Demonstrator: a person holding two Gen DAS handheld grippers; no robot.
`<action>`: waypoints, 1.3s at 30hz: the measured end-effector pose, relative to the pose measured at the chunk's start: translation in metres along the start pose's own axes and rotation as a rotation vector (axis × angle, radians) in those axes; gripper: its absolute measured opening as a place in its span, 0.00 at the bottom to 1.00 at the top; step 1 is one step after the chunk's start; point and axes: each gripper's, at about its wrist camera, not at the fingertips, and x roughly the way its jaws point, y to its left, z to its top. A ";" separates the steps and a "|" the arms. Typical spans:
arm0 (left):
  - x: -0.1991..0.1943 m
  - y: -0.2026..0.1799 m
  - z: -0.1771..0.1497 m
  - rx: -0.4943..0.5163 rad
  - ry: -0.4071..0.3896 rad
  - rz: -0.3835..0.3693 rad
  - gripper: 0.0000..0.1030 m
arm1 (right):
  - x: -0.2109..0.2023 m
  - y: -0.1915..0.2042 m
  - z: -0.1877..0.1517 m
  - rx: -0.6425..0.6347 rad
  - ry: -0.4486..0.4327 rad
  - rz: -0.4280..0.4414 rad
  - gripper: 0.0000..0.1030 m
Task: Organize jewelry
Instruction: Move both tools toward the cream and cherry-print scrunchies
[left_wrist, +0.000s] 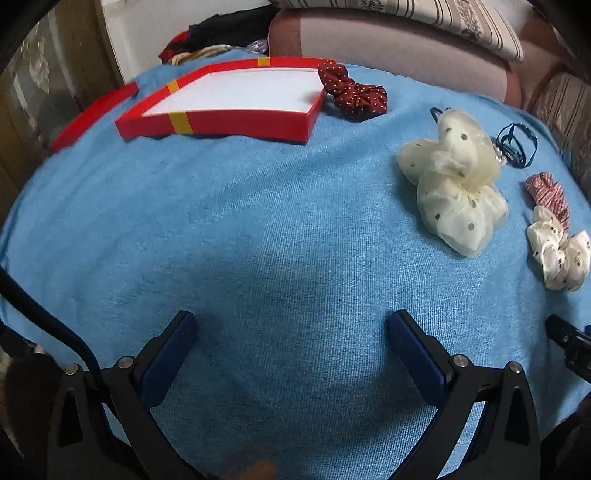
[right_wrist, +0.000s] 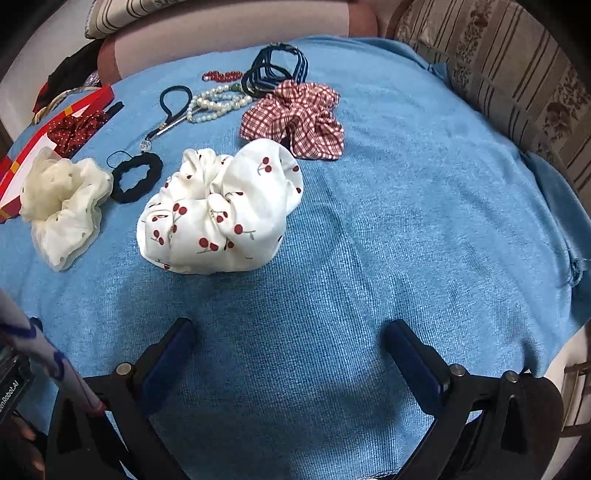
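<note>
My left gripper (left_wrist: 291, 325) is open and empty above the blue cloth. A red box (left_wrist: 229, 107) with a white inside lies far ahead on the left. A dark red dotted scrunchie (left_wrist: 351, 92) touches its right corner. A cream dotted scrunchie (left_wrist: 454, 177) lies to the right. My right gripper (right_wrist: 290, 332) is open and empty. Ahead of it lie a white cherry scrunchie (right_wrist: 218, 210), a red checked scrunchie (right_wrist: 295, 118), a black hair tie (right_wrist: 136, 177), a pearl bracelet (right_wrist: 214, 103), dark blue hair ties (right_wrist: 273, 70) and the cream scrunchie (right_wrist: 62, 203).
A blue cloth (left_wrist: 258, 240) covers the surface. The red box lid (left_wrist: 92, 114) lies left of the box. A pink cushion (left_wrist: 388, 48) and striped pillows sit behind. A red bead bracelet (right_wrist: 221, 75) lies at the far edge. A patterned sofa (right_wrist: 517, 74) stands on the right.
</note>
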 end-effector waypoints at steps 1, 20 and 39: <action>0.000 0.000 0.001 0.005 0.001 -0.003 1.00 | 0.003 0.001 0.004 0.002 0.003 -0.002 1.00; -0.088 -0.003 0.014 0.039 -0.172 -0.048 1.00 | -0.052 0.003 0.010 -0.026 -0.146 -0.012 0.95; -0.126 -0.020 0.021 0.106 -0.189 -0.059 1.00 | -0.086 -0.002 0.013 -0.003 -0.231 -0.013 0.95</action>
